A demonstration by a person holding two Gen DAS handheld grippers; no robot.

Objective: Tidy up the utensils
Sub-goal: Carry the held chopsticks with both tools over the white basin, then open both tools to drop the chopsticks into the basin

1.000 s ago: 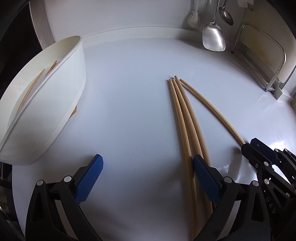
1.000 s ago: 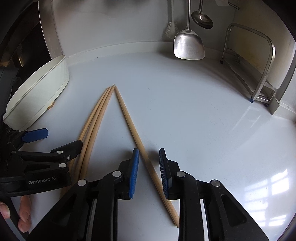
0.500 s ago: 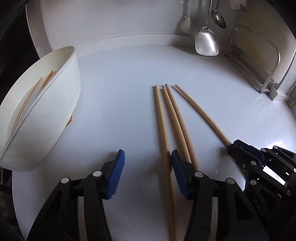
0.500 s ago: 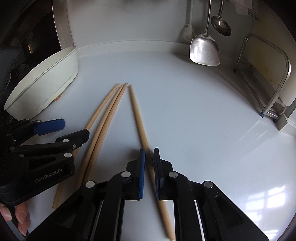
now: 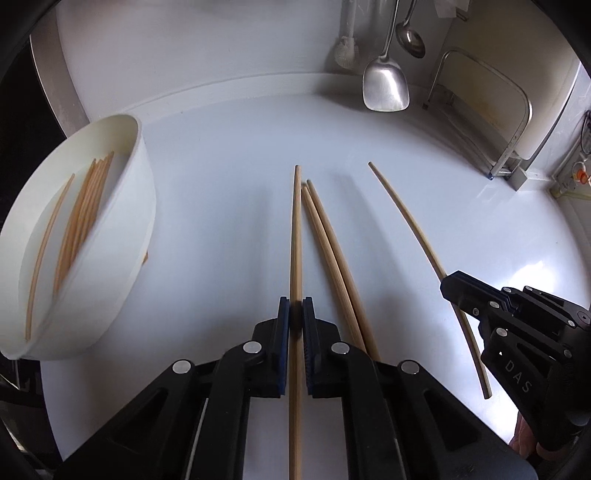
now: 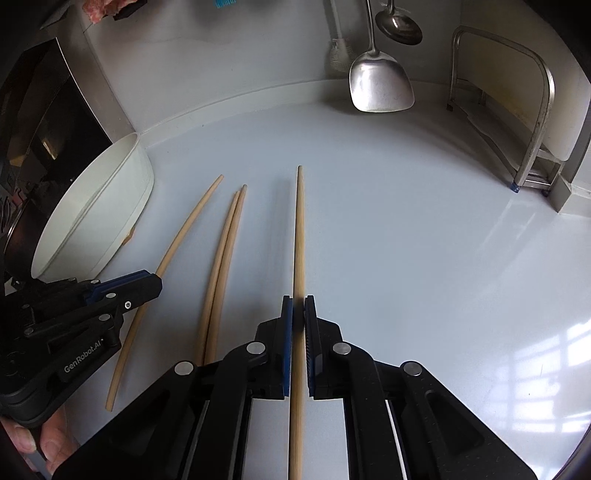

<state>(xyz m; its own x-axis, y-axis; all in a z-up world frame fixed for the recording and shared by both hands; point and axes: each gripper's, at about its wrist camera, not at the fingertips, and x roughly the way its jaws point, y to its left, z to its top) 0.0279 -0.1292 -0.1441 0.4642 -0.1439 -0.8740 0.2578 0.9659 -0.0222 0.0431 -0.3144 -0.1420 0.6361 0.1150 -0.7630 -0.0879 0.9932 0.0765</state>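
Four loose chopsticks are counted over the worktop (image 5: 229, 177): one (image 5: 296, 229) held in the left tongs (image 5: 296, 321), one (image 6: 299, 229) in the right tongs (image 6: 298, 317), and two (image 5: 325, 236) lying together. One white bowl (image 5: 122, 236) is recorded, containing further chopsticks (image 5: 85, 206), too blurred to count. One spatula (image 6: 380, 85) and one ladle (image 6: 399, 24) are noted hanging.

Counter (image 5: 229, 155): glossy white, smooth. Chopsticks (image 5: 325, 236): pale matt wood. Bowl (image 5: 136, 206): smooth white plastic is suggested. Spatula (image 6: 380, 85): brushed metal. Claw pads (image 6: 308, 332): ridged blue.
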